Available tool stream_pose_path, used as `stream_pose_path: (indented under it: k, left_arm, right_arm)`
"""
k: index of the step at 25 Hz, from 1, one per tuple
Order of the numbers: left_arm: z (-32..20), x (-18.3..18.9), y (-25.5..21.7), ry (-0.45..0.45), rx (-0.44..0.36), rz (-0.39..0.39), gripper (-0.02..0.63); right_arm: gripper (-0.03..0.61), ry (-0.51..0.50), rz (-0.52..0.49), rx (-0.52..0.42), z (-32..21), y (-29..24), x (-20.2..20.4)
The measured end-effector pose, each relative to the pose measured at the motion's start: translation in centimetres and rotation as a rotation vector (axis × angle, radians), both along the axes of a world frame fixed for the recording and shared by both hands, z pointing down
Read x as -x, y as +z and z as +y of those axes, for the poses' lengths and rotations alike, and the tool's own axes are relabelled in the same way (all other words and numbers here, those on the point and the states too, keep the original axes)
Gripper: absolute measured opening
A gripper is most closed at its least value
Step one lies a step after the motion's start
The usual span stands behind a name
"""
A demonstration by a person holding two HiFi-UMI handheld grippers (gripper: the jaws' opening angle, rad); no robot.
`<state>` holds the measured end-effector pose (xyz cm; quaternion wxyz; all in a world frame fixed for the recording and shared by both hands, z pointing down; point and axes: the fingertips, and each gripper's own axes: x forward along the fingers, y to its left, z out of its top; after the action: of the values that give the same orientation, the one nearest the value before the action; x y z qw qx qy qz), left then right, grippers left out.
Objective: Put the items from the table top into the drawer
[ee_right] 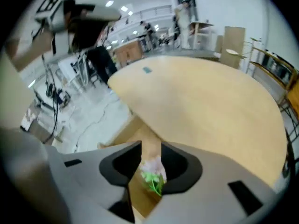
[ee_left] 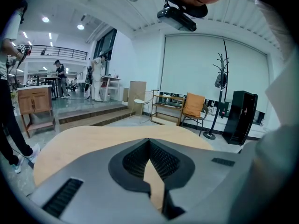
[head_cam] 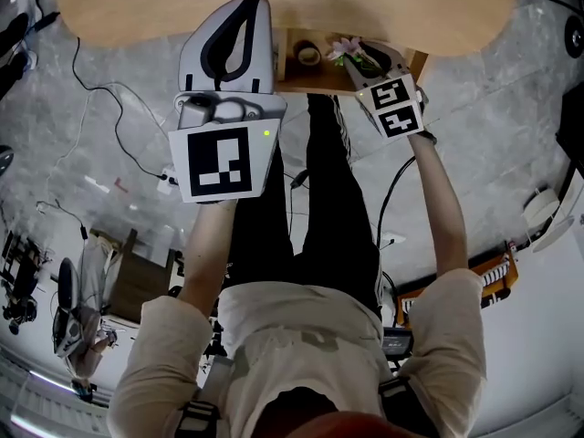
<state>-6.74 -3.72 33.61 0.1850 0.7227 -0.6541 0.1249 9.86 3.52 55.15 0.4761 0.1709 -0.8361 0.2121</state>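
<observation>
Left tool [ee_left: 149, 141]: the jaws stand together at the tips. Only a thin wedge of tabletop [head_cam: 119, 7] shows behind them, and nothing is gripped. In the head view this tool reaches over the near edge of the tabletop, to the left of the drawer [head_cam: 285, 62]. Its marker cube [head_cam: 219, 161] faces the camera.

Right tool [ee_right: 150, 146]: the jaws stand partly apart, at a moderate gap. The pads do not press on anything. This tool tilts steeply downward over the right part of the open drawer. Its marker cube [head_cam: 397, 106] sits just in front of the drawer's right corner.

Flower [head_cam: 349, 50]: an artificial stem with pale pink petals and green leaves. It lies inside the drawer, in its right half. In the right gripper view it shows through the gap between the jaws, below them, with the drawer's wooden floor around it.

Tape roll [head_cam: 308, 54]: it lies flat in the left half of the drawer, beside the flower. Whether the two touch cannot be told.

Drawer: a light wooden box pulled out from under the tabletop edge toward the person. The person's legs [head_cam: 319, 208] are directly below it in the head view.
</observation>
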Motion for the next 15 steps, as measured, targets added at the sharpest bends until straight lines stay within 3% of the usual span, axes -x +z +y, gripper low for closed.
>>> stream_pose_path:
  k: [3,6,10,15]
  left_arm:
    - [-0.3,0.4,-0.6,-0.007,-0.019,-0.002,0.008]
    - [-0.6,0.8,-1.4,-0.015,-0.040,0.000,0.008]
    - [-0.6,1.5,-1.8,-0.027,-0.049,0.003,0.008]
    - [-0.3,1.9,-1.9,-0.035,-0.058,0.006,0.008]
  right_arm:
    - [0.006,0.242,-0.197,-0.113,-3.9,-6.7,3.5]
    - [0.006,0.352,-0.341,-0.265,-7.0,-13.5,6.7]
    - [0.006,0.331,-0.444,-0.413,-8.3,-19.6,9.7]
    - [0.006,0.273,-0.506,-0.446,-8.2,-21.8,11.3]
